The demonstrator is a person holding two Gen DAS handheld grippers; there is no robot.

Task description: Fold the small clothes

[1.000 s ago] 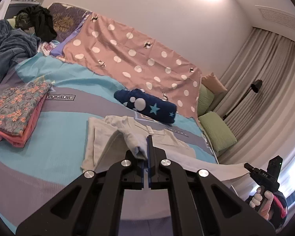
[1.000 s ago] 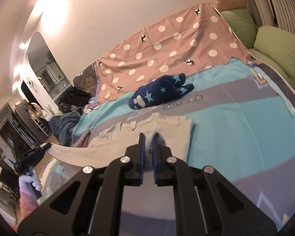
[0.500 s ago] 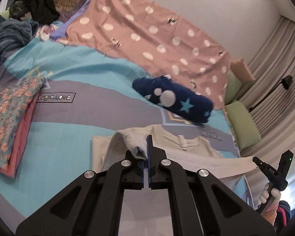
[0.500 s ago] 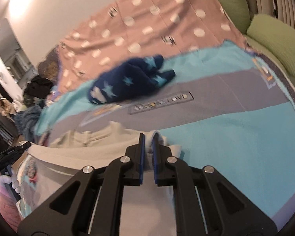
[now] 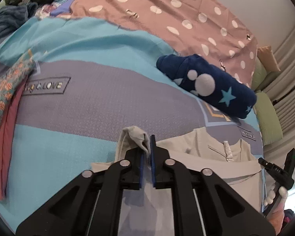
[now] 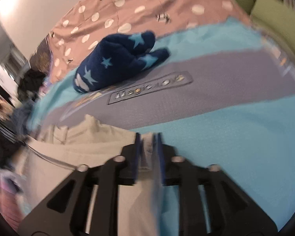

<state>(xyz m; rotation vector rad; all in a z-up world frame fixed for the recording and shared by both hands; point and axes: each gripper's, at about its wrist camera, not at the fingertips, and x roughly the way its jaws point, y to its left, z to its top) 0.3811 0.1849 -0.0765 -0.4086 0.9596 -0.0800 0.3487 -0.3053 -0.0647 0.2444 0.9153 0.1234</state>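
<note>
On the bed (image 5: pixel 100 98), both grippers pinch the cream shirt (image 5: pixel 212 153); left (image 5: pixel 147 157) and right (image 6: pixel 148 149) hold opposite hem corners. Its collar lies ahead; length runs away from them.

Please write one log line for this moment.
left gripper: shut on beige shirt | right gripper: shut on beige shirt | hem lifted | stage: folding on bed

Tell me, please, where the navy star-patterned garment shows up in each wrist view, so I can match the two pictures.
Left wrist: the navy star-patterned garment lies upper right of centre, beyond the beige shirt.
Right wrist: the same garment lies upper left of centre, slightly blurred.
Shared landmark: the pink polka-dot sheet runs right behind it in both views.
</note>
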